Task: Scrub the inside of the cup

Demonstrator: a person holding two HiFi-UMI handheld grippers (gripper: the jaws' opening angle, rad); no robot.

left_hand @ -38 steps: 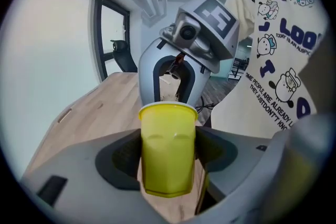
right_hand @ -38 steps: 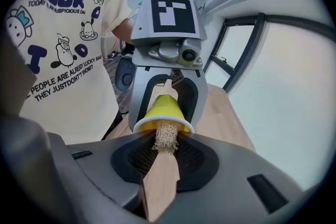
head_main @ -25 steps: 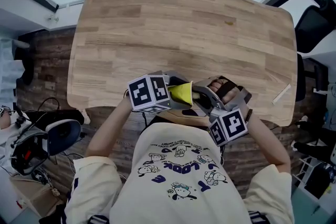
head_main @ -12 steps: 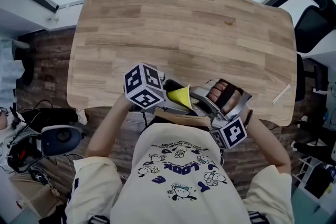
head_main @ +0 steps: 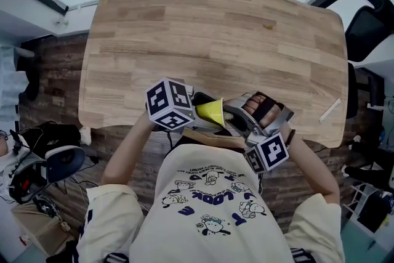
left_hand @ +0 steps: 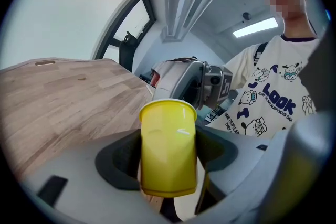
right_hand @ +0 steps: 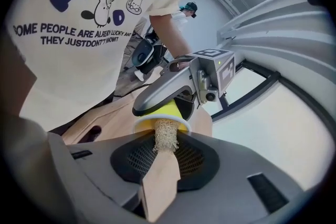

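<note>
As the right gripper (right_hand: 160,165) is clenched on the flat wooden handle of the brush (right_hand: 159,181), that tool runs straight out along the gripper's own line, handle nearest and fibrous head (right_hand: 166,136) foremost. Directly ahead of the head lies the cup (right_hand: 170,111), yellow with a pale rim, held on its side with its mouth turned toward the brush. The head's tip sits at the rim and appears just inside it; how deep it reaches cannot be determined.

The cup's long axis is judged to be close to in line with the brush, so the coming scrub stroke is a push and twist along that shared axis, made by the right gripper, the only one able to reach the mouth. Beyond the cup, the left gripper (head_main: 203,110) grasps it across the body, one jaw on each side wall, base toward that gripper.

Both grippers meet in the air over the near edge of the tabletop (head_main: 209,34). The cup does not rest on it.
</note>
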